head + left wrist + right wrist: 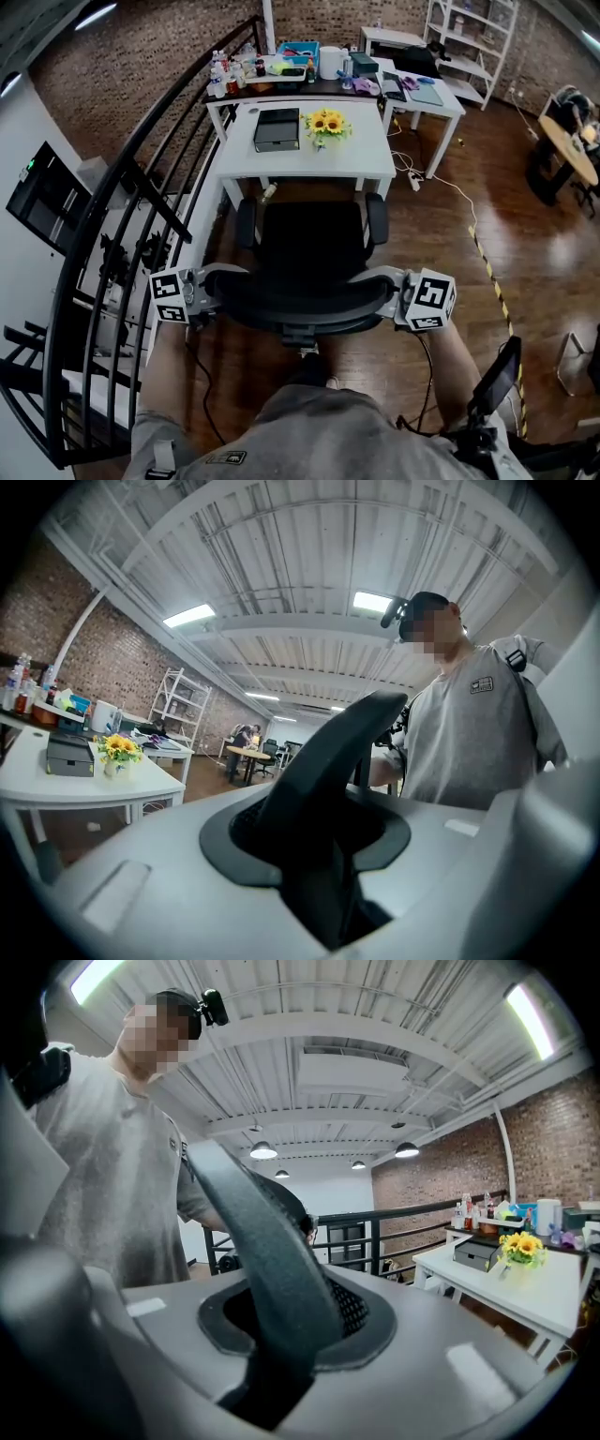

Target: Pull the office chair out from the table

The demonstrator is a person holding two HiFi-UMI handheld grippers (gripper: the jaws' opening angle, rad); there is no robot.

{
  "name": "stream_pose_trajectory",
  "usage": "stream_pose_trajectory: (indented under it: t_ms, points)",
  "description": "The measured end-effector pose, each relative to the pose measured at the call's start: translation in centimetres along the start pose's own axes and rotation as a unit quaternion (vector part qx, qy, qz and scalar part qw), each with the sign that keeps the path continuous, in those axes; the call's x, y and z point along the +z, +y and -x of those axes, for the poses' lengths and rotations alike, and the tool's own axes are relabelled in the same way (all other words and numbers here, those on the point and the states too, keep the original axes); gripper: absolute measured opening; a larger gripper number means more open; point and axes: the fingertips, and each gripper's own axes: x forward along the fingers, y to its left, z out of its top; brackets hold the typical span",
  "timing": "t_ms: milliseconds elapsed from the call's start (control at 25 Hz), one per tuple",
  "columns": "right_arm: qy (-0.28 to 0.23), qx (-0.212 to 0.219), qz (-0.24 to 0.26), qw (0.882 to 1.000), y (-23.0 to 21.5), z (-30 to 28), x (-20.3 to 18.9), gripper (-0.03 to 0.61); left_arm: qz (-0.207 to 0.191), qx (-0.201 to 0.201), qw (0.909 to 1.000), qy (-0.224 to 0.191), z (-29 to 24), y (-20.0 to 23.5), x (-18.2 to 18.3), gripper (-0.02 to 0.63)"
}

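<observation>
Gripping the office chair by both ends of its backrest!
Left gripper and right gripper are each clamped partway closed on a side edge of the backrest, which runs crosswise between them. The chair sits between the person and the white table, seat front at its near edge, so the pull looks to be straight back, shared evenly.

Black railing close left of chair, open floor right

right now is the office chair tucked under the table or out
Out: the office chair seat lies clear of the table edge; left gripper and right gripper clamp its backrest.
</observation>
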Motion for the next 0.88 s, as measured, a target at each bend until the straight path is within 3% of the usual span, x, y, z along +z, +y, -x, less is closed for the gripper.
stream_pose_trajectory:
  t_ms: [440,880]
  points:
    - [0.003,0.004,-0.004,1.0,7.4,0.3,-1.1,0.109,-0.001,-0.007,1.0,0.001,0.7,-7.2,-1.8,0.135]
    - [0.009,-0.028,-0.008,1.0,12.7,0.0,-1.3,0.115,-0.009,-0.03,0.9995,0.006,1.9,-11.9,-2.4,0.138]
